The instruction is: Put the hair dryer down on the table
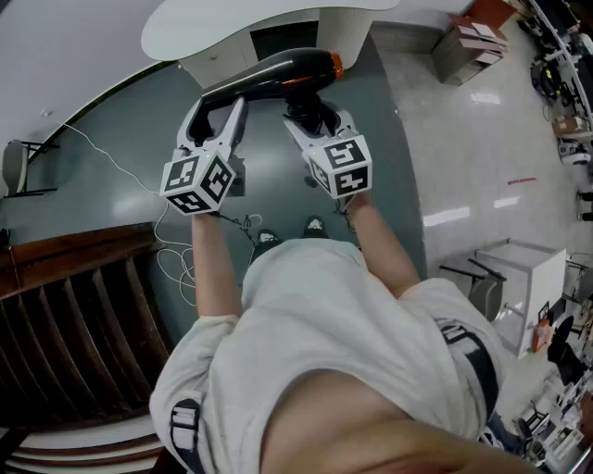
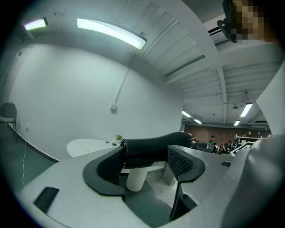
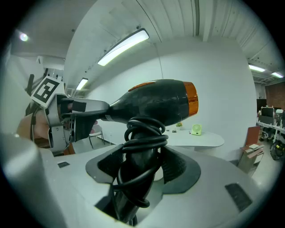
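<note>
Hair dryer is held off the table — nozzle clamped by left gripper, corded handle by right gripper — set-down judged outstanding.

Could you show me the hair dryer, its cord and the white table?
hair dryer (image 3: pixel 156 100): right gripper view, black body.
cord (image 3: pixel 143 135): right gripper view, coils round handle.
white table (image 1: pixel 213 28): head view, bare top.

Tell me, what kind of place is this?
Probably a big workshop or lab hall, not a home. It has a shiny hard floor, long strip lights on a high ceiling, and cardboard boxes stacked near a plain white table.
</note>
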A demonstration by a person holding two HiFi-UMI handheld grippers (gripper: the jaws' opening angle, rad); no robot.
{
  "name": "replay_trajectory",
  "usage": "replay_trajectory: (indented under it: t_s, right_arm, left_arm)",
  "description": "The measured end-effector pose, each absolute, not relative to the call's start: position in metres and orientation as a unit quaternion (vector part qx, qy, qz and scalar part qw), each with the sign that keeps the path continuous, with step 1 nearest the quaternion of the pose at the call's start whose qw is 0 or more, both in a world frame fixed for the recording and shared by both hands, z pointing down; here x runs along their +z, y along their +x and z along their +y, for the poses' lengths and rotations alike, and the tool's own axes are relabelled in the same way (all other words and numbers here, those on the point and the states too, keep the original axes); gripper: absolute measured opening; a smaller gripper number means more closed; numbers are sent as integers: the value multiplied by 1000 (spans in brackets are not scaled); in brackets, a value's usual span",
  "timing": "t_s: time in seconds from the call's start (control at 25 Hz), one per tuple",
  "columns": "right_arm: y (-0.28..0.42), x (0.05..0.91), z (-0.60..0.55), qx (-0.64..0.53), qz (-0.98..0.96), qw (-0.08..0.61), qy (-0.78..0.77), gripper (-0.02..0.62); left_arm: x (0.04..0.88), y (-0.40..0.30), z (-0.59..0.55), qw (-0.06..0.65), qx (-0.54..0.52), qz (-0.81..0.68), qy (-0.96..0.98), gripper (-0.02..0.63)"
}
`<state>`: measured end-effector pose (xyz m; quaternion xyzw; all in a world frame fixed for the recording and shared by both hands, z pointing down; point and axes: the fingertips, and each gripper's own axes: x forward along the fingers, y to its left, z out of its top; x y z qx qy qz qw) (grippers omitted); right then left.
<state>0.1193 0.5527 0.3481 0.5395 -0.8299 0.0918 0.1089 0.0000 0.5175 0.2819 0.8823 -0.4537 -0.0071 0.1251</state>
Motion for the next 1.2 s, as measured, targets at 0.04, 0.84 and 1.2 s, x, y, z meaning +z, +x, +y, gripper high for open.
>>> replay_trajectory:
  t_s: [0.04,0.84,1.2]
  right_arm:
    - [119,348,553,92,-830,110,539,256]
    - [124,385,551,129,-836,129,517,256]
    - [112,385,478,128,-826,132,533,256]
  left_arm:
    - [282,0,518,126,-7,-454,882,327]
    - [317,4,513,158,16,-469,869,327]
    - [320,-8,437,160,11,-450,879,324]
